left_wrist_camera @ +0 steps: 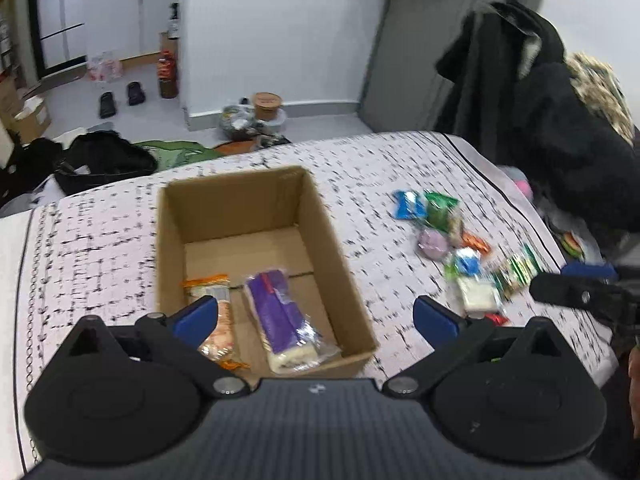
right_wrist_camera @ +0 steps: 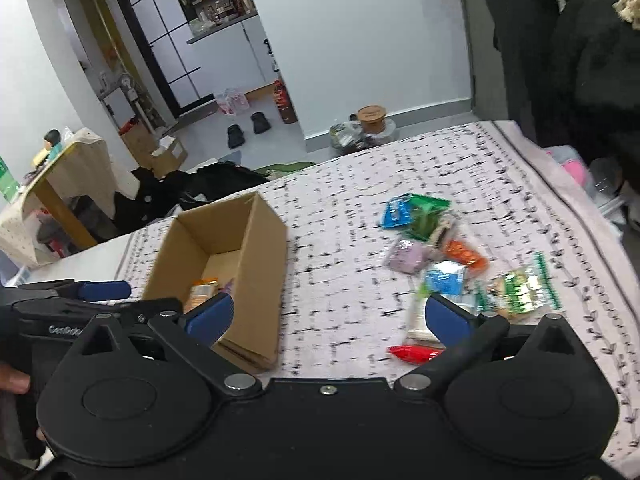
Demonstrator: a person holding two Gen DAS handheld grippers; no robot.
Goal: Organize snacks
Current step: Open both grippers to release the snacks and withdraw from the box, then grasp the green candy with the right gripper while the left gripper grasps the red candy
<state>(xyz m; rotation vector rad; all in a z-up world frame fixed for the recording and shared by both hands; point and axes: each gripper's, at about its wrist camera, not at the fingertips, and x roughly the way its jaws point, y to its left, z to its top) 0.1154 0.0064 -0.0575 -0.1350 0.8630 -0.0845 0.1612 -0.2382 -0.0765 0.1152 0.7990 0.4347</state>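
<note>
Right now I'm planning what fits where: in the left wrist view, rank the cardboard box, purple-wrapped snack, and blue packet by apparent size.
1. Cardboard box
2. Purple-wrapped snack
3. Blue packet, though it lies farther from the camera, so its true size is unsure.

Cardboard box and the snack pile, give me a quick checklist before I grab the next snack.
1. Left claw open, nothing between its fingers: ok.
2. Right claw open, empty: ok.
3. Cardboard box upright, open, with room: ok; it holds only the purple pack and the orange pack.
4. Snack pile loose on the patterned cloth, beside the box: ok.
5. Sharp view of each snack: not ok, blurred.
</note>
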